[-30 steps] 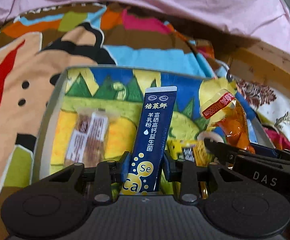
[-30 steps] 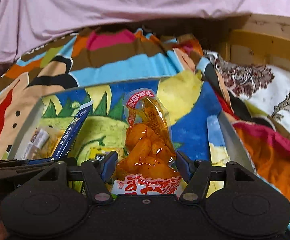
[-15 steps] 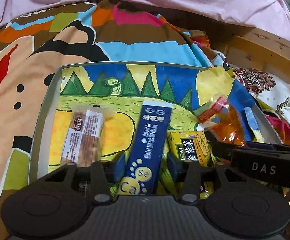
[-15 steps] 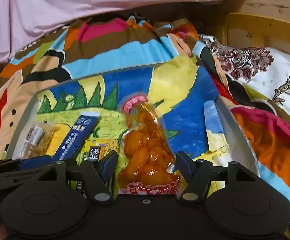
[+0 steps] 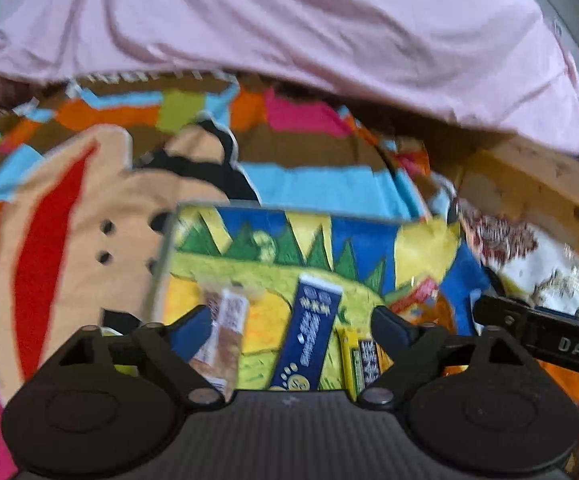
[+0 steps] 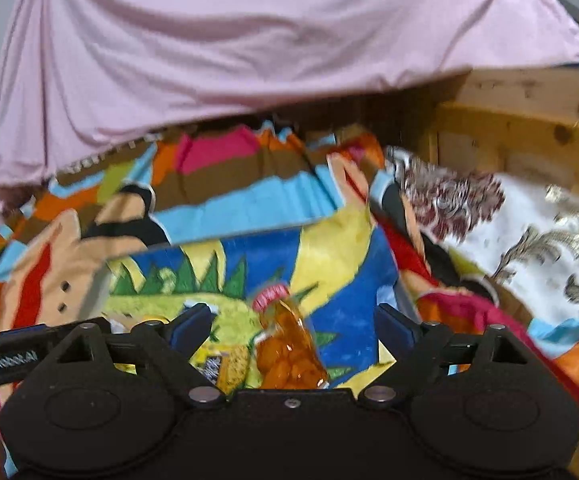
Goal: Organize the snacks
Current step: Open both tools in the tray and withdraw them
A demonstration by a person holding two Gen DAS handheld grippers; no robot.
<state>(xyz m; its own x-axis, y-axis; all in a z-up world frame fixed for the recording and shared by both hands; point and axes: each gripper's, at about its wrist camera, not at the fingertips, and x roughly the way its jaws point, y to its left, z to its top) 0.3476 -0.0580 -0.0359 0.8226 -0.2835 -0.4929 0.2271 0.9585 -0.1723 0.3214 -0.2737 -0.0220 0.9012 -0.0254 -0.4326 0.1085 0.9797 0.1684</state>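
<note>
Snacks lay in the painted tray (image 5: 161, 264) on the patchwork bed cover (image 5: 69, 208) as your left gripper (image 5: 291, 322) stood over them, its jaws having just swung wide apart and gripping nothing. In your left wrist view, the blue sachet (image 5: 309, 332) lay flat between the jaws, untouched, with a wrapped biscuit bar (image 5: 225, 328) just left of it and a yellow packet (image 5: 363, 356) just right. Your right gripper (image 5: 545, 340) showed at the edge. In your right wrist view, your right gripper (image 6: 291, 326) also had its jaws freshly opened wide, empty; the clear orange snack pouch (image 6: 289, 344) rested in the tray (image 6: 403, 292) between them.
</note>
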